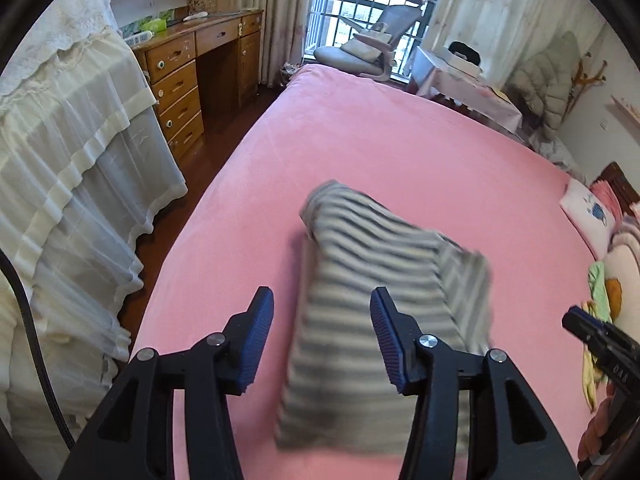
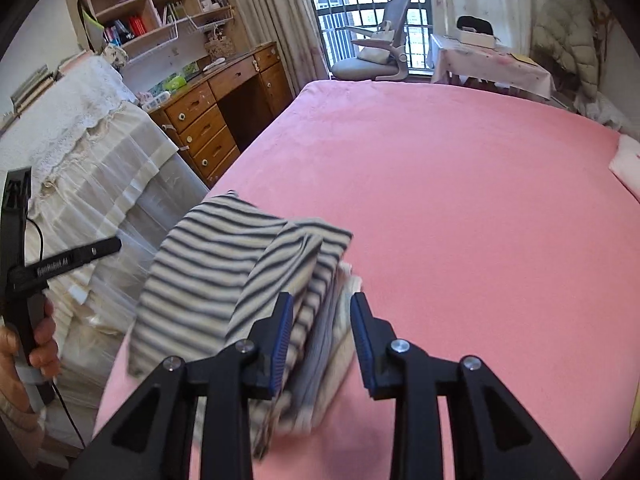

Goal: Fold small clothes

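Note:
A small grey-and-cream striped garment lies partly folded and blurred on the pink bed. My left gripper is open, its jaws wide apart over the garment's near edge, holding nothing. In the right wrist view the same garment is bunched in layers near the bed's left edge. My right gripper is open with the garment's folded edge lying between its jaws, not pinched. The right gripper also shows at the right edge of the left wrist view, and the left gripper's handle in a hand shows in the right wrist view.
A wooden desk with drawers stands left of the bed, beside white lace-covered furniture. An office chair and a small covered table stand at the window. Pillows and soft toys lie at the bed's right side.

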Tool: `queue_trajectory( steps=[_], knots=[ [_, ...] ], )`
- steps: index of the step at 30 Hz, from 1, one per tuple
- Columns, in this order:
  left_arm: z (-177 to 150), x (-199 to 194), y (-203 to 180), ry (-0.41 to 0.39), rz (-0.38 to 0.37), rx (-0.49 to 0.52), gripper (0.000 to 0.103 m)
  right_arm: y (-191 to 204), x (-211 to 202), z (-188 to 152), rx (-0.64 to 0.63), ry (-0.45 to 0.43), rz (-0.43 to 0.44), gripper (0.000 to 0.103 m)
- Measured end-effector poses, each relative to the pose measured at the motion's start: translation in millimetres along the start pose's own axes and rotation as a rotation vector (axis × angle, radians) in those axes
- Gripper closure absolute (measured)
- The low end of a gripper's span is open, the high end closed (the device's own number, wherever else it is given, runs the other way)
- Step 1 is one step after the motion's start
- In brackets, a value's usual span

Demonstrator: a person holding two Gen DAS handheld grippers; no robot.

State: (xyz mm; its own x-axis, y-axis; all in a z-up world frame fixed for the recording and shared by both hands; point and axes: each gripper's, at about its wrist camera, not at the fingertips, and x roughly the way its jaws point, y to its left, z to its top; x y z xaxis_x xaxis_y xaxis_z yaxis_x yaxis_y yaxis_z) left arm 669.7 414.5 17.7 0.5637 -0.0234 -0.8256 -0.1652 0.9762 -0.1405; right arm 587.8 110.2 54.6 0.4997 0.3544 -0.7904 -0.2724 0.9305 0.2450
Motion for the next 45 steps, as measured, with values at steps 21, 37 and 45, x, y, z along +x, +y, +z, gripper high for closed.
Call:
queue_trajectory(
  steps=[21,37,45],
  knots=[
    [-242,-230,-171,-0.111,-0.071,-0.013,0.020,-66,-233,-181,0.065,-0.023,0.243,0.072],
    [-412,-325,-274,-0.172,-0.051,0.130,0.017,-87,-335,-338,0.071,-0.067,0.216,0.057],
    [-490,-419,-275,-0.143,-0.047,0.142,0.013,-67,-441,-410,0.033,-0.108,0.228,0.057]
  ],
)
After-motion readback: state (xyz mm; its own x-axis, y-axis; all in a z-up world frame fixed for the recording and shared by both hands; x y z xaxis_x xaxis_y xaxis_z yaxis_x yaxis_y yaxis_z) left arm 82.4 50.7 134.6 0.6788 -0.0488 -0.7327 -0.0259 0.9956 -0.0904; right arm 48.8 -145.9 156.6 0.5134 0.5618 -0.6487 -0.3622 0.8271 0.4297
